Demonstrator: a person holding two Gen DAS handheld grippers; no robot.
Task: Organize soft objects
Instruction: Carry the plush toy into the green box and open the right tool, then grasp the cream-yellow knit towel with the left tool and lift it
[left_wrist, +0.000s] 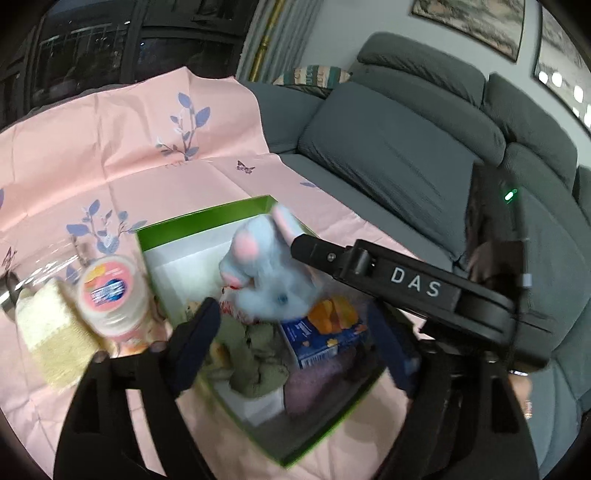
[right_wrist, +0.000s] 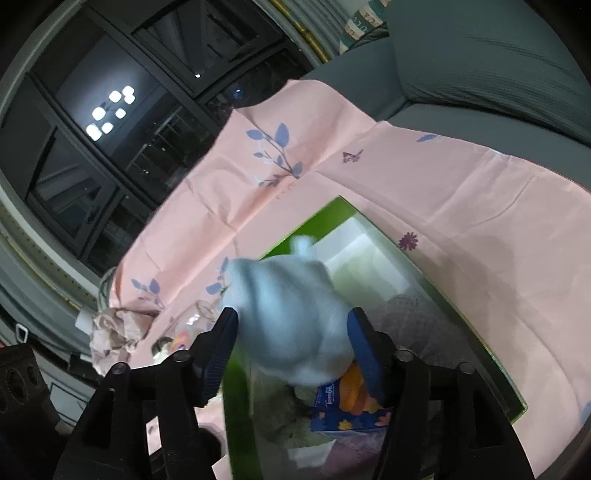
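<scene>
Plush rabbit (left_wrist: 258, 280) apparently atop tissue pack (left_wrist: 325, 332) in green box (left_wrist: 207, 218).

blur: plush toy (right_wrist: 295, 325) | hidden: box (left_wrist: 207, 221) contents partly | jar (left_wrist: 110, 295) label unreadable

We see a grey sofa (left_wrist: 399, 155) with plump back cushions running along a pale wall (left_wrist: 332, 33), where framed pictures (left_wrist: 476, 26) hang. A patterned pillow (left_wrist: 314, 75) sits at its far end. Beside it a gold-trimmed curtain (left_wrist: 266, 40) borders tall dark-framed windows (right_wrist: 122, 122); the glass is black and mirrors a cluster of ceiling lights (right_wrist: 110, 110). A pink cloth (left_wrist: 122, 147) printed with blue leaves and butterflies covers the worktop.
</scene>
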